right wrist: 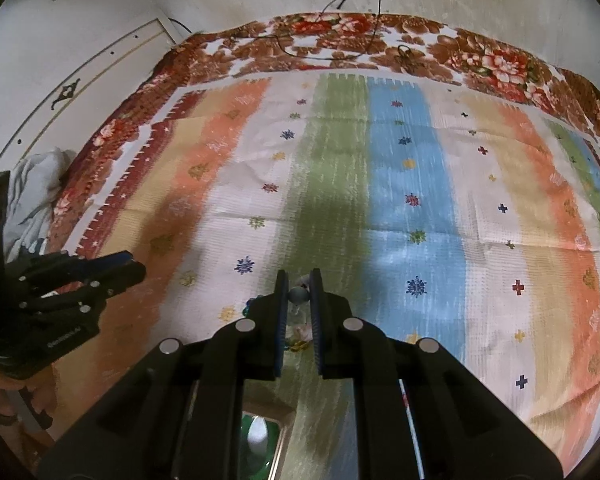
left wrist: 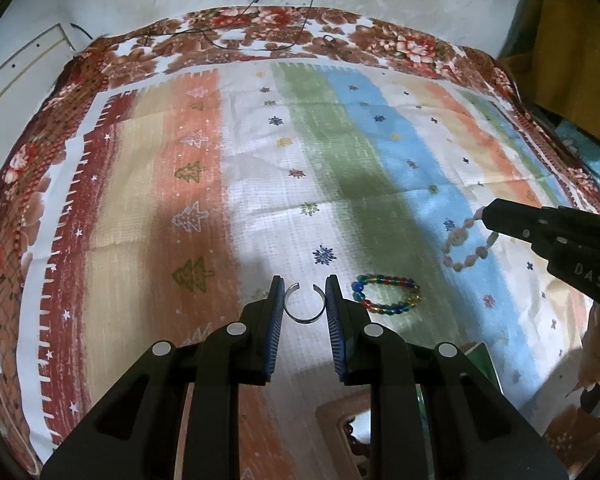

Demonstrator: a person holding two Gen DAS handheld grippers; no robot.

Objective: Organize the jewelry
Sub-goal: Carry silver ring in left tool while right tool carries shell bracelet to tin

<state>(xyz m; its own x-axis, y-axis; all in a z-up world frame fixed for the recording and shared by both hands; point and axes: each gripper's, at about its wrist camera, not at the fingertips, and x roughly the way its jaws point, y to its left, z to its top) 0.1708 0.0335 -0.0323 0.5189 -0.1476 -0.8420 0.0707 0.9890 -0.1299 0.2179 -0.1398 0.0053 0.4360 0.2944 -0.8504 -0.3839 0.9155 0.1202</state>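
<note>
My left gripper (left wrist: 305,285) is shut on a thin silver open ring (left wrist: 303,312), held above the striped cloth (left wrist: 260,160) between the blue pads. A multicoloured glass-bead bracelet (left wrist: 388,294) lies on the cloth just right of it. My right gripper (left wrist: 490,216) comes in from the right, shut on a pale pink bead bracelet (left wrist: 462,250) that dangles from its tip. In the right wrist view the right gripper (right wrist: 299,280) pinches one bead (right wrist: 298,294) of that bracelet, and the rest hangs blurred below. The left gripper (right wrist: 130,266) shows at the left edge.
A wooden box (left wrist: 340,412) with a green lining (right wrist: 260,436) sits under both grippers at the near edge. Black cables (left wrist: 260,40) trail over the floral blanket (left wrist: 400,40) at the far side. A grey cloth heap (right wrist: 40,188) lies left. A hand (left wrist: 598,344) holds the right gripper.
</note>
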